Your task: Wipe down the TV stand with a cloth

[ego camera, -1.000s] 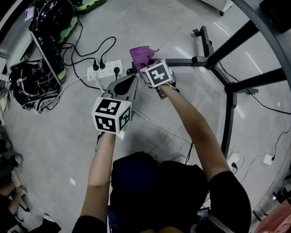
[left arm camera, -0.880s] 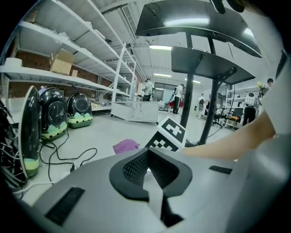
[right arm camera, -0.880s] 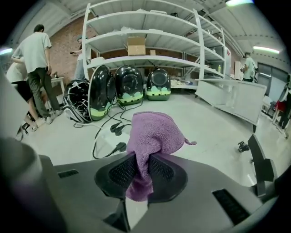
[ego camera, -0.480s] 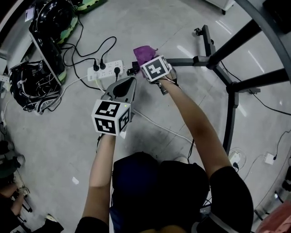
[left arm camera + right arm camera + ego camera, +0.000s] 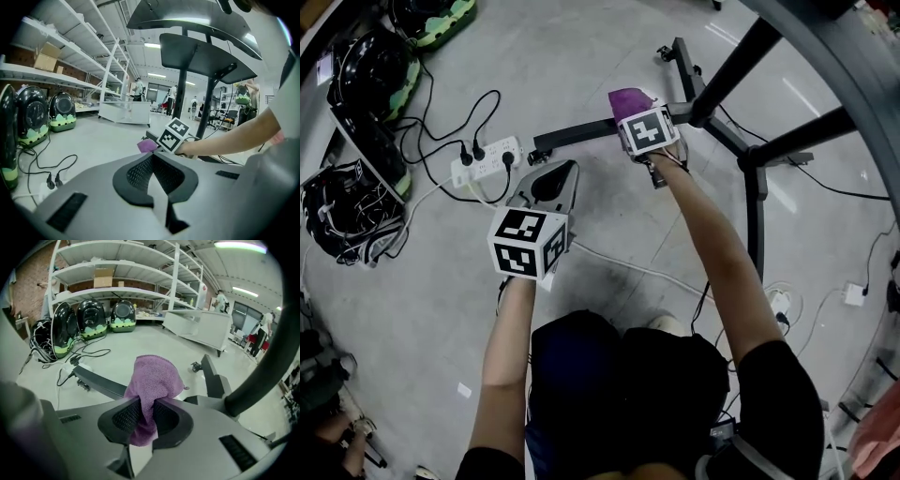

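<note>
In the head view, your right hand-held gripper [image 5: 634, 112] has carried the purple cloth [image 5: 627, 97] along the TV stand's base leg [image 5: 572, 137] toward the column, so wiping appears under way. In the left gripper view, your left hand-held gripper [image 5: 152, 157] is closed and empty. In the right gripper view, the jaws pinch the cloth over that leg.

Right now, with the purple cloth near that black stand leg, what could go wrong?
1. The purple fuzzy cloth is pinched by just one fold in the right gripper's jaws, so rubbing along the black metal stand leg could tug it loose.
2. The white power strip with black plugs lies close to that leg's end, so a long swipe might snag a cable.
</note>
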`<state>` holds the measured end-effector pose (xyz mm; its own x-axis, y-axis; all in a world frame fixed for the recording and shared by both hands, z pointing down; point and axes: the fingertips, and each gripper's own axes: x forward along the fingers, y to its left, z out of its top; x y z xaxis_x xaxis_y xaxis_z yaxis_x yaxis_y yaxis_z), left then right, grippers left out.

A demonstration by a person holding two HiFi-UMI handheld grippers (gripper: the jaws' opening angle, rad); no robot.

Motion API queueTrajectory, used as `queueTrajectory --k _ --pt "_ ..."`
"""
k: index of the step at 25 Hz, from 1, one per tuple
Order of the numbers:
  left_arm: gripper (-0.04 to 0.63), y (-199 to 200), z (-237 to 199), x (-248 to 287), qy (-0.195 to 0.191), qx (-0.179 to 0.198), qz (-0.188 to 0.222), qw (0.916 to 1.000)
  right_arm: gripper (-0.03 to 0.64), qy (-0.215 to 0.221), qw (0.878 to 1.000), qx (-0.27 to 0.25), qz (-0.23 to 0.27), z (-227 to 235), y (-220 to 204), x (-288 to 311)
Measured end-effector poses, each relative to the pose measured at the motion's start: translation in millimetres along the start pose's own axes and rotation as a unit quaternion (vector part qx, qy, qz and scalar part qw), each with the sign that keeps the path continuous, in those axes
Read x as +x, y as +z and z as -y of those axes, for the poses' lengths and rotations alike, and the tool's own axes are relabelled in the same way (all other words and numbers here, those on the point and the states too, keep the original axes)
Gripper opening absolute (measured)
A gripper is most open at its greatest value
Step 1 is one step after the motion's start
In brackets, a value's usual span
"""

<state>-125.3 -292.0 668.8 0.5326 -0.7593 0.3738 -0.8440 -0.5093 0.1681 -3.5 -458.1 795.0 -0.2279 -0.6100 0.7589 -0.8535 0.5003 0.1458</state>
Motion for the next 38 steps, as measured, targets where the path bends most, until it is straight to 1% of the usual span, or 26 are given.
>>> queueTrajectory --k 6,11,14,19,24,28,30,36,38 --pt "0.005 7 17 14 -0.019 0.003 -0.001 0.9998 0.081 -0.041 0.999 0.018 -0.008 52 -15 -25" --pt "0.005 15 35 27 -0.035 0.002 0.000 0.9994 0.081 -0.074 0.995 0.064 -0.005 99 -31 -46" --pt "0.005 18 44 34 -0.043 0.002 0.000 0.9991 0.081 -0.090 0.992 0.085 -0.013 122 -45 -54" --pt "0.003 18 61 47 -0.062 0.007 -0.005 0.9980 0.081 -0.117 0.981 0.146 -0.046 152 -94 -62" --pt "0.005 11 75 64 -0.077 0.008 -0.016 0.9969 0.081 -0.137 0.971 0.191 -0.048 184 -125 -67" --pt "0.005 8 83 76 -0.082 0.012 -0.024 0.9963 0.081 -0.140 0.959 0.244 -0.041 202 -140 -63" --pt "0.005 7 87 80 -0.085 0.015 -0.028 0.9959 0.081 -0.139 0.958 0.249 -0.035 204 -140 -59" --pt "0.005 6 91 89 -0.089 0.020 -0.035 0.9952 0.081 -0.132 0.966 0.221 -0.036 200 -134 -47" --pt "0.003 8 91 91 -0.090 0.019 -0.035 0.9952 0.081 -0.134 0.963 0.228 -0.047 201 -140 -50"
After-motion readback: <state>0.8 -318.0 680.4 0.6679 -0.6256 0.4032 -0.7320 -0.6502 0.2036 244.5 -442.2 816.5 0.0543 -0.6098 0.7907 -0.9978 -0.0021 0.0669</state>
